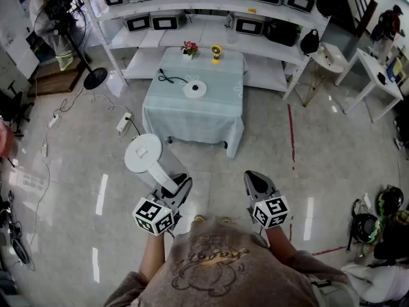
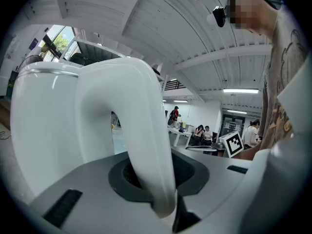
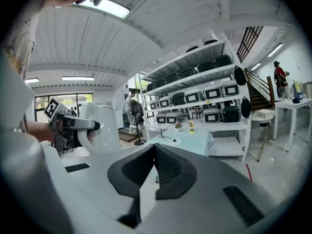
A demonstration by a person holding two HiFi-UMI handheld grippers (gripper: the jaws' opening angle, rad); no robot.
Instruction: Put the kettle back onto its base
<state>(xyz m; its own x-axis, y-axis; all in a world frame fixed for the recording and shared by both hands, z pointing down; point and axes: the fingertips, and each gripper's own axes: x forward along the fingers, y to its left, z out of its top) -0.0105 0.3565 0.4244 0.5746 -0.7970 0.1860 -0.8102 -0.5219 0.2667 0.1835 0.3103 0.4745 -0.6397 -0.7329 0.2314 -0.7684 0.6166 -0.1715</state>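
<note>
The white kettle (image 1: 143, 154) hangs above the floor in front of me, my left gripper (image 1: 176, 187) shut on its handle (image 2: 141, 130). In the left gripper view the kettle's body (image 2: 44, 121) fills the left side and the handle runs down between the jaws of the left gripper (image 2: 156, 182). The round white base (image 1: 195, 89) with its black cord sits on the pale green table (image 1: 192, 123) ahead, some way off. My right gripper (image 1: 254, 179) is held level beside the left, shut and empty (image 3: 155, 172). The right gripper view shows the kettle (image 3: 100, 126) at left and the base (image 3: 173, 141) far off.
A small flower pot (image 1: 189, 48) and a yellow ornament (image 1: 216, 53) stand at the table's far edge. White shelves (image 1: 211, 27) with appliances run behind it. A standing fan (image 1: 89, 50) and a power strip (image 1: 124, 121) are at left, white side tables (image 1: 329, 59) at right.
</note>
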